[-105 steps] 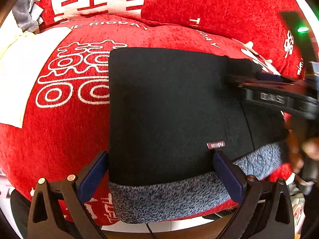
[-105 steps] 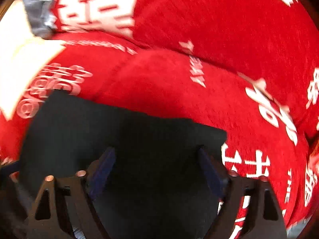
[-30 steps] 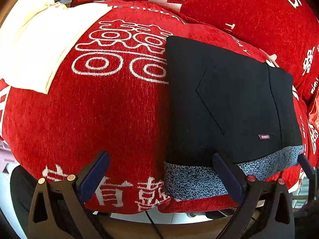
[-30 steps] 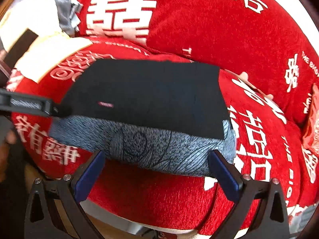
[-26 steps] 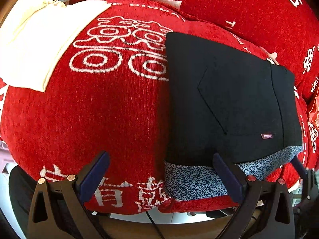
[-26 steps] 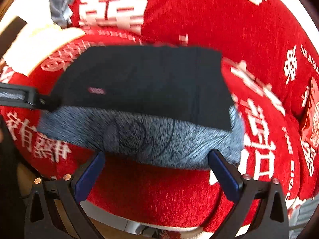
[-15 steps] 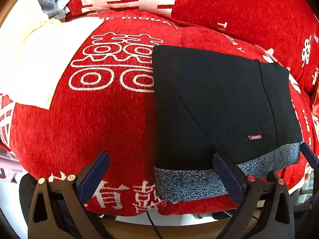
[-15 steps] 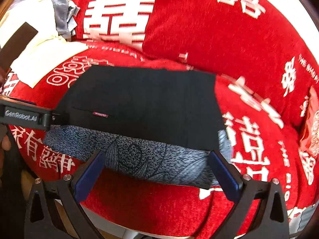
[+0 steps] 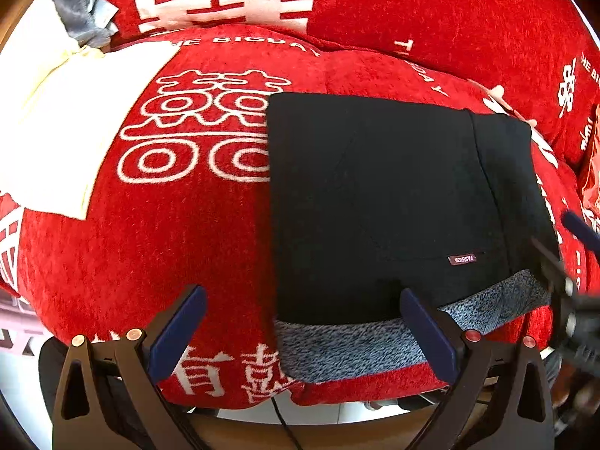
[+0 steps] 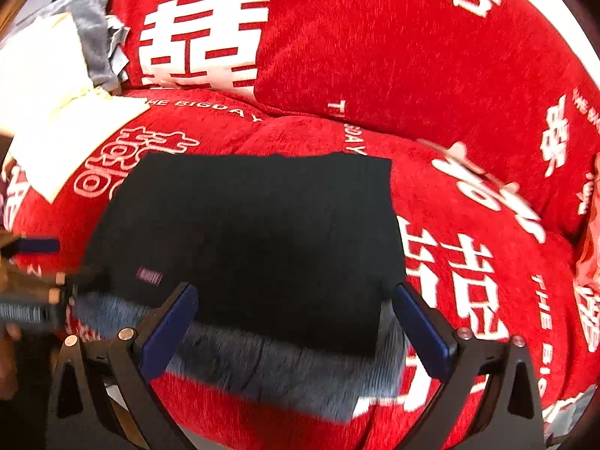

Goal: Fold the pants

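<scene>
The black pants point(image 9: 382, 202) lie folded into a flat rectangle on the red sofa seat, with a grey speckled lining band point(image 9: 360, 341) showing along the near edge and a small label near it. They also show in the right wrist view point(image 10: 255, 240). My left gripper point(image 9: 303, 332) is open and empty, just short of the pants' near left corner. My right gripper point(image 10: 296, 322) is open and empty, its fingers either side of the near edge. The right gripper shows at the right edge of the left wrist view point(image 9: 570, 285).
The red sofa cushion point(image 9: 157, 232) with white characters carries the pants. Red back cushions point(image 10: 393, 45) stand behind. A cream cloth point(image 9: 56, 123) and a grey cloth point(image 9: 82, 0) lie at the far left. The seat's front edge drops off just below the grippers.
Both grippers have shifted slightly around the folded pants and the right one has come nearer to the near edge. The pants have not moved. Both grippers stay open.
</scene>
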Action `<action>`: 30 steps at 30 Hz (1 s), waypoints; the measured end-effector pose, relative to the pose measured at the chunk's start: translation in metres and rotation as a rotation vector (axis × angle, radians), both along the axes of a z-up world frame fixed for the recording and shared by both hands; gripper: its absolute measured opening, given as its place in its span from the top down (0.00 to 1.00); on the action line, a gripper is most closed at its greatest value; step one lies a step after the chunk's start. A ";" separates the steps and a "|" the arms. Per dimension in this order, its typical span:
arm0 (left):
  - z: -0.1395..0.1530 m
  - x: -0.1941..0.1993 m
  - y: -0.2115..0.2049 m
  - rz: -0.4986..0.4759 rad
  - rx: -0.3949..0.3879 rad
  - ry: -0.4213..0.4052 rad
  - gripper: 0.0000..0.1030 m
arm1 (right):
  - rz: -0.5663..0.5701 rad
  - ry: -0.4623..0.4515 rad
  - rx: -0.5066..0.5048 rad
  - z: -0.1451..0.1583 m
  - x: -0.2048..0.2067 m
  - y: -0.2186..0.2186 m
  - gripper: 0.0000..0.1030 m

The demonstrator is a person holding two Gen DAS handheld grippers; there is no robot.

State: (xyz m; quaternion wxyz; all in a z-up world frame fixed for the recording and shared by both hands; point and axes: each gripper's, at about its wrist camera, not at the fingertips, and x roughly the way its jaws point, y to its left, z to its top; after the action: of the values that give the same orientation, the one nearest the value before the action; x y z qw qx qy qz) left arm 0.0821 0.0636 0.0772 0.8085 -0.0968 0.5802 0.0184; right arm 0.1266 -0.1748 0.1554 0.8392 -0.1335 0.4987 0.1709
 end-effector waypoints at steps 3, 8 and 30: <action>-0.004 0.003 0.001 0.000 -0.016 0.014 0.00 | -0.033 0.152 0.066 -0.018 0.027 -0.003 0.00; 0.010 0.017 0.002 -0.003 -0.014 -0.016 0.00 | -0.090 0.075 0.097 0.004 0.051 -0.002 0.00; 0.032 0.037 -0.051 -0.071 0.022 -0.018 0.00 | -0.199 0.129 -0.080 0.017 0.046 -0.020 0.00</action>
State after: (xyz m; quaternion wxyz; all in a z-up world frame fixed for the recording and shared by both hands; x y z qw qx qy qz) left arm 0.1194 0.0128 0.1092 0.8148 -0.0676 0.5758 -0.0050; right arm 0.1723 -0.1944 0.1720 0.8121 -0.1057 0.5689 0.0751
